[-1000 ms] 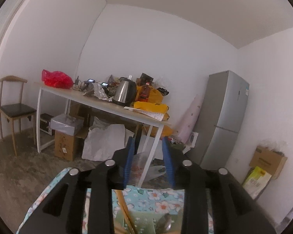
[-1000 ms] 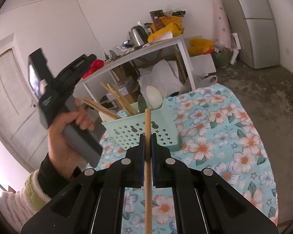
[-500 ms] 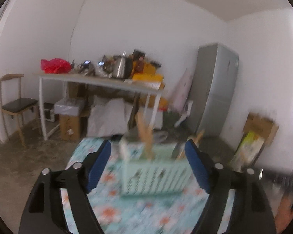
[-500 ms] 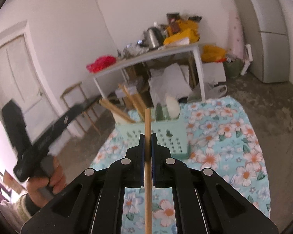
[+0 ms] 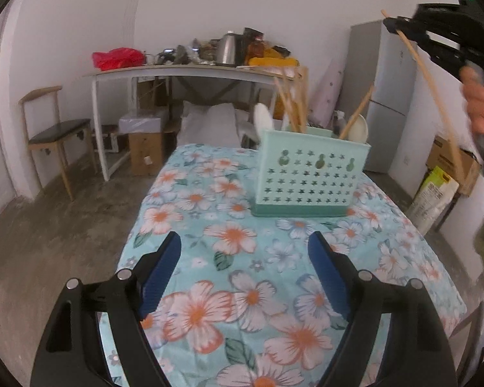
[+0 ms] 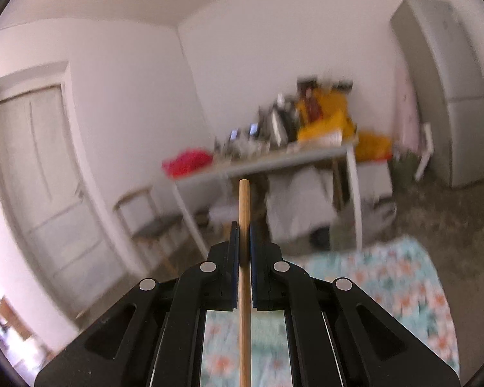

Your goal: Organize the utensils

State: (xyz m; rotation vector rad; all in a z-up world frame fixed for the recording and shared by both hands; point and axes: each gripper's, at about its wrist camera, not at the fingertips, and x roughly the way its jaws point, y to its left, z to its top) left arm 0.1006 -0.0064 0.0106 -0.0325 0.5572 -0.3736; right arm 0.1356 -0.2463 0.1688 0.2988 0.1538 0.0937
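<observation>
Utensils stand in a mint-green holder (image 5: 309, 174) with star cut-outs, set on the far half of a table covered with a floral cloth (image 5: 229, 251); ordering by size, that cloth is the biggest thing in the left wrist view, then the holder, then what it carries. Wooden chopsticks (image 5: 295, 103) lean out of its back compartments beside two pale spoons (image 5: 263, 119), though which compartment each sits in is hard to tell. The left gripper (image 5: 244, 271) hangs low over the near half of the cloth, its blue-padded jaws wide apart with nothing between them. The right gripper (image 6: 244, 238) is raised up at the right, above and well apart from the holder, jaws pressed together on a single wooden chopstick (image 6: 244, 258) that runs straight through them and sticks out past the tips.
</observation>
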